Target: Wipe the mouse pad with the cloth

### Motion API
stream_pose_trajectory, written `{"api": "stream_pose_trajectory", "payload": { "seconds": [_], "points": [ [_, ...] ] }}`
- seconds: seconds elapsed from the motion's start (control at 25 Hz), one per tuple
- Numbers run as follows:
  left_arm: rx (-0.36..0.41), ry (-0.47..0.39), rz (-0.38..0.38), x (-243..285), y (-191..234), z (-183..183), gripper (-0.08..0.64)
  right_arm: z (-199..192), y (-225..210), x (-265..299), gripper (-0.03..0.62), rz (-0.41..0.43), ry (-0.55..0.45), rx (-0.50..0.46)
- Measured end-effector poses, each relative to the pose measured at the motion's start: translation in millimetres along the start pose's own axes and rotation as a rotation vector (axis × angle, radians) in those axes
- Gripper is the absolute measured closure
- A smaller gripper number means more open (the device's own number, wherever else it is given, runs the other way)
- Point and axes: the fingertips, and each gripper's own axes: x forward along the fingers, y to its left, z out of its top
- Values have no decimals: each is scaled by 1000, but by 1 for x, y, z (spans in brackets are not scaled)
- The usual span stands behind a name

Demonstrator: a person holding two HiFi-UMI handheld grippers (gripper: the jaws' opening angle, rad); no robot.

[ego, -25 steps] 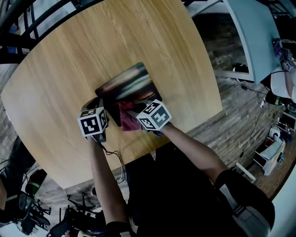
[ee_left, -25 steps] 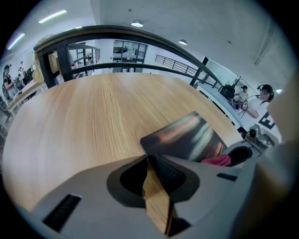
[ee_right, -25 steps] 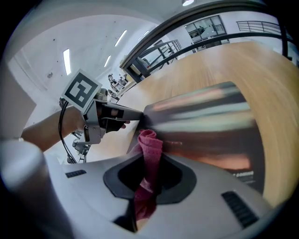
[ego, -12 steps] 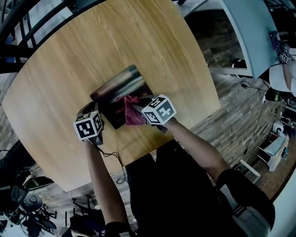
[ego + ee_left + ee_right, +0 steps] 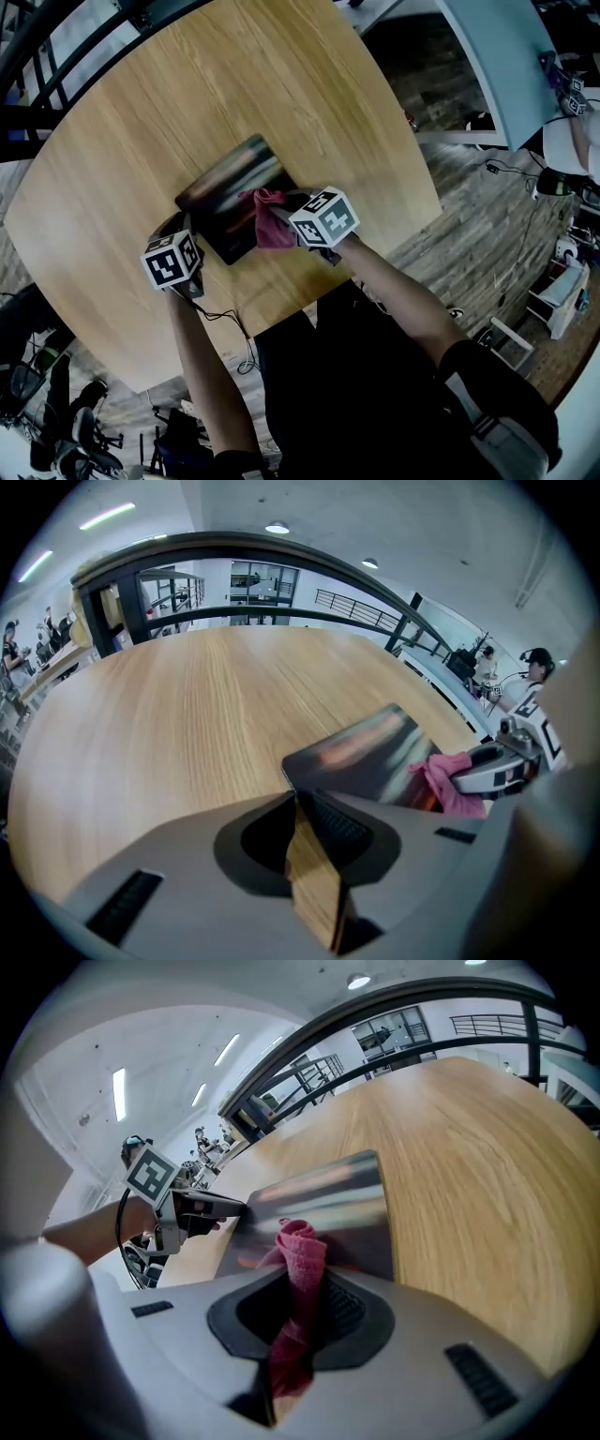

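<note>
Under R claw [image 5: 298,1283]: cloth [image 5: 269,217], pad [image 5: 225,187] part-hidden

A round bench [image 5: 281,84] of light wood with a fine straight grain fills the upper and middle part of the head view, its curved edge running down the right and along the lower left. Directly on it, just left of the frame's centre and near that lower edge, lies a dark rectangular mouse pad [image 5: 220,192] with blurred coloured streaks, flat and set askew.

A big round wooden table [image 5: 141,141] fills the middle — beside it lies a grey plank floor [image 5: 469,234], behind it a black railing [image 5: 281,544], above it long ceiling lights [image 5: 119,1091].
</note>
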Motion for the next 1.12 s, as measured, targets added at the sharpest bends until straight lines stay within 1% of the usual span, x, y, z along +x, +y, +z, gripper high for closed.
{"api": "stream_pose_trajectory", "payload": {
  "seconds": [0.72,1.12],
  "points": [
    [-20,-13,11,0,2,1,488,1,-33,-23,526,-59,-14,13],
    [-31,-30,18,1,-1,2,488,2,-56,-40,526,-140,-11,-8]
  ]
}}
